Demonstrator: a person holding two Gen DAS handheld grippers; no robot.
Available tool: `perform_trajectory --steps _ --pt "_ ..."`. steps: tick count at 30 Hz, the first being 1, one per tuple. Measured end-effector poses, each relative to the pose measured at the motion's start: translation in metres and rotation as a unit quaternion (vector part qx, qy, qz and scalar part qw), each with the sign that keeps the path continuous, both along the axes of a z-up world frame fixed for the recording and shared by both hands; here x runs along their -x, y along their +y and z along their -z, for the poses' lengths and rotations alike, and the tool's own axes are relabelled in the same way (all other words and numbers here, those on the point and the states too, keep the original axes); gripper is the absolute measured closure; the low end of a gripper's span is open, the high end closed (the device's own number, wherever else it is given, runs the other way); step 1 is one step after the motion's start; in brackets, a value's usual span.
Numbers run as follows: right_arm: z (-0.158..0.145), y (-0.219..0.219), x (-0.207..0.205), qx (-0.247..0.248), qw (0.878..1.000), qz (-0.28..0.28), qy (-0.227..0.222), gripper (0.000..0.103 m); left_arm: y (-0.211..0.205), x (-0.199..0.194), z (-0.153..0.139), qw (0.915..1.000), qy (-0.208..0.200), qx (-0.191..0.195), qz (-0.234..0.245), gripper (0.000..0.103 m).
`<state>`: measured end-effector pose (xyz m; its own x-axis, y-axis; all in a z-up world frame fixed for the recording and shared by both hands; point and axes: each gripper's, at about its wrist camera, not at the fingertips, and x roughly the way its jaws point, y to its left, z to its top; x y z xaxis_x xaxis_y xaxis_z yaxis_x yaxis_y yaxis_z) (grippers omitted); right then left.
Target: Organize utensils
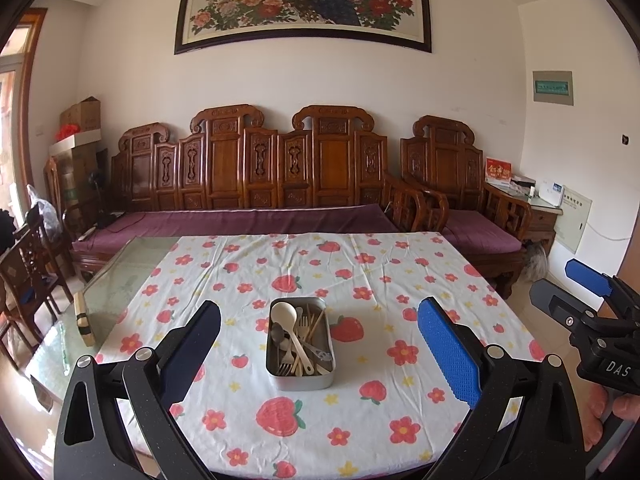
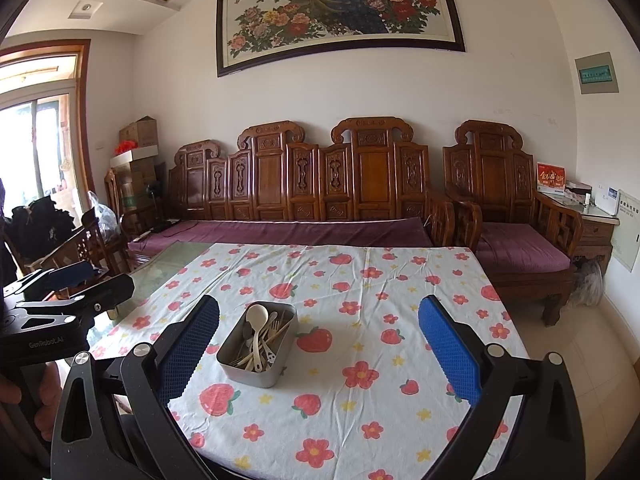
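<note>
A rectangular metal tin point(image 1: 300, 380) point(image 2: 240, 372) stands on the strawberry-print tablecloth, near the table's middle. It holds several utensils in a jumble: a cream ladle-like spoon point(image 1: 284, 314) point(image 2: 256, 314), forks, metal spoons and chopsticks. My left gripper point(image 1: 320, 356) hovers open above the near part of the table, with the tin straight ahead between its blue fingers. My right gripper point(image 2: 320, 352) is open too, and the tin sits ahead and to its left. Both grippers hold nothing. In the left wrist view the right gripper's blue fingers point(image 1: 588, 278) show at the right edge.
The tablecloth point(image 1: 360, 272) covers most of a glass-topped table point(image 1: 120, 276); bare glass shows on the left. A carved wooden sofa point(image 1: 256, 184) with purple cushions stands behind the table. Wooden chairs point(image 1: 24, 272) stand at the left. Tiled floor lies to the right.
</note>
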<state>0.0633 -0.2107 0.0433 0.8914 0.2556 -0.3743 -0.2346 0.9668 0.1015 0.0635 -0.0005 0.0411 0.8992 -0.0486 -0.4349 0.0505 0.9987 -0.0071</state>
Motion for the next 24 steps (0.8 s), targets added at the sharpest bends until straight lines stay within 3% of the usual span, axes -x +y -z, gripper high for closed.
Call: perform_trajectory --steps 24 --pt "0.0009 0.0 -0.0006 -0.001 1.0 -0.001 0.0 0.003 -0.0007 0.0032 -0.0036 1.0 -0.003 0.002 0.001 0.008"
